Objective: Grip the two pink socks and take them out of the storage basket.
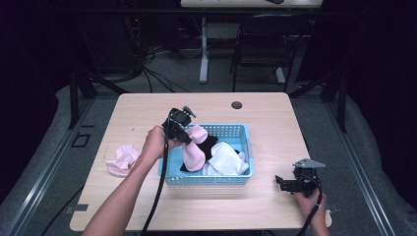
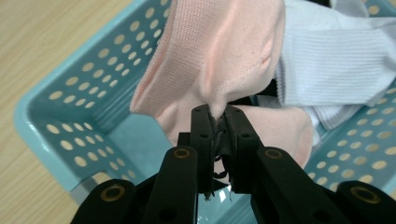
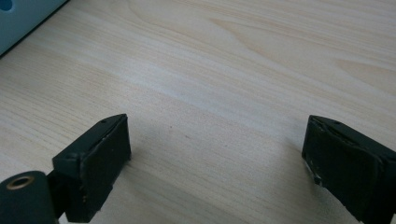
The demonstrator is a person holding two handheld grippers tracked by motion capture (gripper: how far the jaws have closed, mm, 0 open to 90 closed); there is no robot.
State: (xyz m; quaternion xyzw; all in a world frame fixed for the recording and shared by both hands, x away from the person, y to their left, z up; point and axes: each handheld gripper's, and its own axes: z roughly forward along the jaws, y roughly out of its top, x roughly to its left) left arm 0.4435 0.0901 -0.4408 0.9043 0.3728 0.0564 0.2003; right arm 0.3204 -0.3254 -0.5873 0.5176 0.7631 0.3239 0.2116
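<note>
Right tongs sat nearest, low over bare table, jaws wide apart, nothing between. Beyond, to their left, the left tongs were clamped on a pink sock, held over the basket; white sock just right of them.

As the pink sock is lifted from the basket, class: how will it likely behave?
Probably floppy: the pink sock drapes and folds from the left tongs. Likely light, since one small pinch holds it. It may drag over the white sock it touches in the basket.
</note>
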